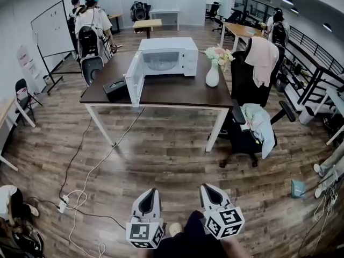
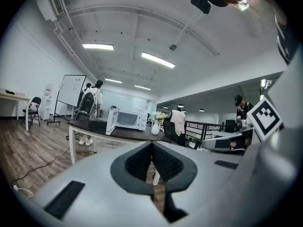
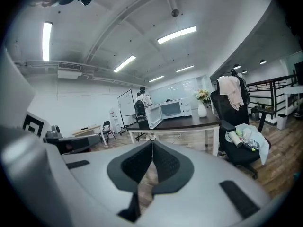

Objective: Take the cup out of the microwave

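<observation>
Head view, looking steeply down. The left gripper point(image 1: 152, 193) and the right gripper point(image 1: 210, 191) hang side by side at 6 o'clock in the frame, above the wooden floor point(image 1: 172, 149) and well apart from the table point(image 1: 177, 94). The white microwave point(image 1: 174, 47) stands on the table at 12 o'clock from both grippers. Its door point(image 1: 134, 82) is swung open on the left-hand hinge. The cavity is too small and dim to show the cup, so the cup's place cannot be told. A vase of flowers point(image 1: 213, 73) stands at 3 o'clock of the microwave, and a black box point(image 1: 115, 88) lies at 8 o'clock of it, just beside the open door. An office chair point(image 1: 248, 98), with a pale garment point(image 1: 263, 52) draped on its back, stands at 3 o'clock of the table. White cables point(image 1: 80, 195) trail over the floor at 9 o'clock of the left gripper.

Left gripper view: jaws pressed together, nothing between them; the microwave point(image 2: 128, 119) lies at 11 o'clock above them.

Right gripper view: jaws likewise together and empty; the microwave point(image 3: 173, 109) shows at 12 o'clock.
</observation>
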